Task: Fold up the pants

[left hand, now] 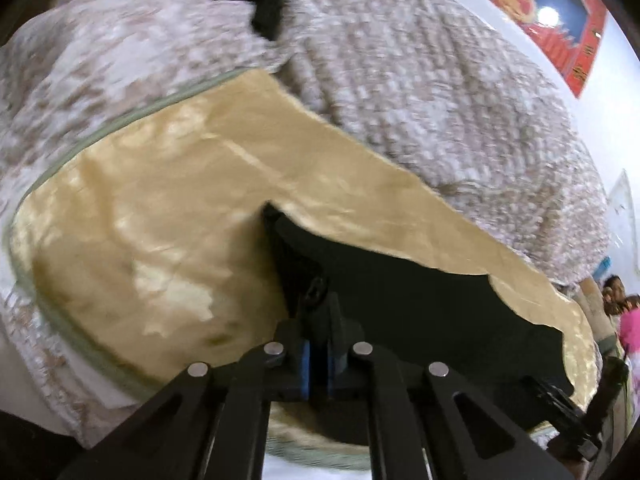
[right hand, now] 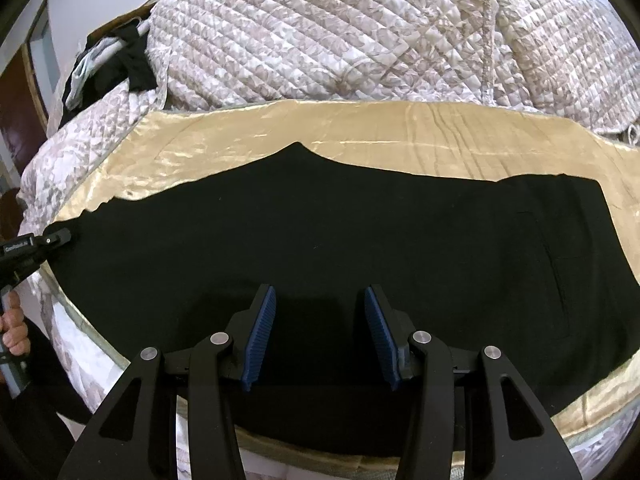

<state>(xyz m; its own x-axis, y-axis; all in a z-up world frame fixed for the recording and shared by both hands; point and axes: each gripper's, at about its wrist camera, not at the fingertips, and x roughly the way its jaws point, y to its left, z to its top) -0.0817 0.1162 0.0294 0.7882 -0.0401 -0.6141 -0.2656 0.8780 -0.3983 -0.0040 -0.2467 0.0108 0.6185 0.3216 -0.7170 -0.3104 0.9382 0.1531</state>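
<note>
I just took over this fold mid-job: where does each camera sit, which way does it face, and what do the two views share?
Left wrist: rides the left tongs, which are shut on the black pants, facing along the gold satin sheet and the quilt.
Right wrist: rides the right tongs, which are open above the pants; the person's left hand shows.
Shared: pants, sheet, quilt, left tongs.
</note>
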